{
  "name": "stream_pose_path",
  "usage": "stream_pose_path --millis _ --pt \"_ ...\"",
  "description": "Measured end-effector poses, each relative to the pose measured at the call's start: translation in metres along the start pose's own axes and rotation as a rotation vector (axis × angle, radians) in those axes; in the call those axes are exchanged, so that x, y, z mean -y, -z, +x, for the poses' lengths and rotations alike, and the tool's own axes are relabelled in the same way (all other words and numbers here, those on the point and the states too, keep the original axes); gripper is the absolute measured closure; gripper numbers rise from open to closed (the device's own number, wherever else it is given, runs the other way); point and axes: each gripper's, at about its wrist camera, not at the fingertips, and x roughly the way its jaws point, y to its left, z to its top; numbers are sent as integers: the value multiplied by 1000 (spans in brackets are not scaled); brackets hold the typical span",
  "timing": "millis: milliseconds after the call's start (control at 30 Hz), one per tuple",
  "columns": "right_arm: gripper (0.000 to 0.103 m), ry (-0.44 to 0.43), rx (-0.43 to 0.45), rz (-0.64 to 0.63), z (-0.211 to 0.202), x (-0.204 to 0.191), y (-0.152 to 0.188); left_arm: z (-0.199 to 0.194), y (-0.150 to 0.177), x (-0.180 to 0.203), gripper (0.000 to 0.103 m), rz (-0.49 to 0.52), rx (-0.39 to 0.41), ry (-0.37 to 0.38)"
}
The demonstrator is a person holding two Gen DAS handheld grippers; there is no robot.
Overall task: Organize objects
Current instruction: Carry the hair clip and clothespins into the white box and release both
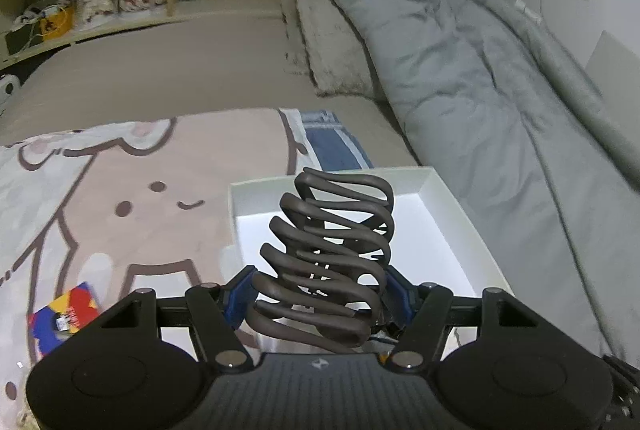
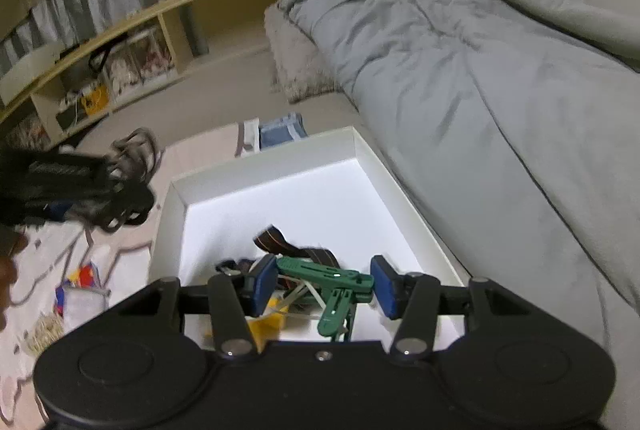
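left wrist view
left hand-held gripper (image 1: 322, 294): clenched on a dark brown wavy hair claw (image 1: 332, 254), its blue pads pressing the claw from both sides.
hair claw: upright between the pads, over the near end of the white box (image 1: 452, 206).
white box: open, on the bed beside the grey duvet (image 1: 480, 70).
blanket (image 1: 120, 190): pink cartoon print, left of the box; a red, blue and yellow packet (image 1: 64, 314) lies on it.
shelf (image 1: 120, 2): wooden, behind the bed, cluttered.

right wrist view
right hand-held gripper (image 2: 324, 286): released, blue pads apart, nothing between them, above the box's near end.
white box (image 2: 264, 158): holds a green clip (image 2: 332, 290), a brown striped strap (image 2: 276, 240) and a yellow item (image 2: 268, 324).
left hand-held gripper (image 2: 116, 190): blurred at left with the hair claw (image 2: 134, 150), just beside the box's left wall.
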Motion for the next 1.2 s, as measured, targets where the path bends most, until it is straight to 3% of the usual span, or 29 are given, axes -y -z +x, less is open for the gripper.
stream_pose_path --millis 133,267,500,667,700,733,767,800,867,1200 --pt "51 42 -50 -113 9 0 6 23 -2 11 36 37 -36 -28" --pt "51 10 -102 -160 14 -2 12 41 -3 18 36 70 -76 -53" --pt "51 31 -155 -170 17 -6 10 59 -8 25 36 125 -127 -77" --pt "51 16 -168 -153 16 -4 8 65 -11 25 36 108 -134 -60" --pt "51 14 -169 -153 16 -4 8 66 -12 25 35 100 -126 -61" --pt "50 13 -170 -150 16 -4 8 66 -11 25 25 91 -120 -65" --pt "45 15 -168 -150 16 -4 8 68 -10 24 16 84 -125 -77" --pt "26 17 -171 -152 16 -5 9 69 -10 24 9 83 -128 -88" --pt "15 31 -173 -158 16 -7 10 70 -7 23 9 101 -138 -89" --pt "15 63 -190 -157 19 -7 10 66 1 21 9 124 -170 -84"
